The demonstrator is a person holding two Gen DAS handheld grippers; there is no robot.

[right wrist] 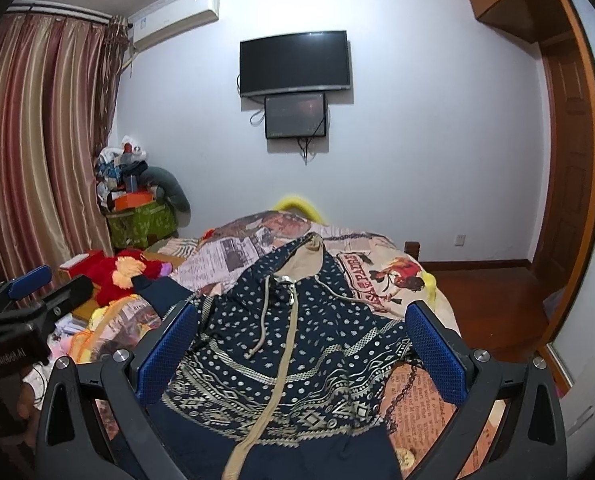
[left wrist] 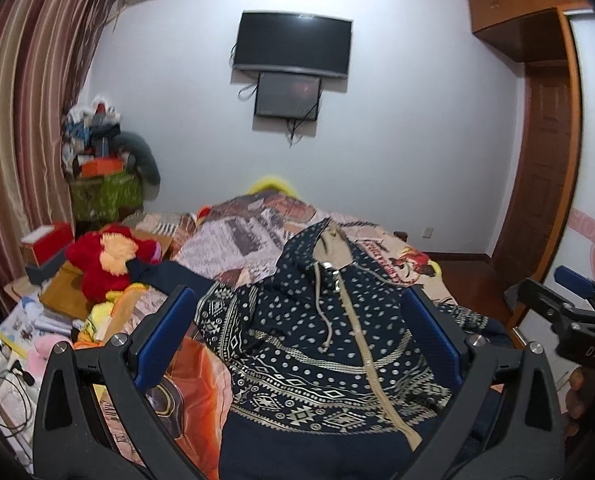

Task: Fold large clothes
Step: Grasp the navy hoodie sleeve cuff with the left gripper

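White walls are closing off the far end of this bedroom, where a black flat television [right wrist: 294, 62] is hanging over a smaller dark screen [right wrist: 295, 116]. Below the television, a bed covered in a newspaper-print quilt [left wrist: 233, 240] is filling the middle of the room.

Lying on that quilt is a navy zip-up hoodie with cream dots and geometric bands [left wrist: 329, 344]. Its long axis is running from the near edge of the bed toward the television, with the tan-lined hood [right wrist: 307, 252] pointing at the far wall and the hem nearest the cameras. The tan zipper strip is running along that same axis, and one sleeve is trailing off to the left of the television line.

The left gripper [left wrist: 301, 332], with blue-padded black fingers, is hovering wide open above the hoodie's chest, gripping nothing. The right gripper [right wrist: 303, 344] is likewise spread wide above the garment, its pads clear of the fabric.

Left of the television, in the corner beside striped red-and-gold curtains [right wrist: 29, 140], a green patterned box [right wrist: 143, 218] is sitting piled with boxes and clothes. A red plush toy [left wrist: 105, 256] is lying among books and papers along the bed's left edge. Right of the television, bare wooden floor [right wrist: 481, 292] is showing between the bed and a brown wooden door [right wrist: 569, 168].
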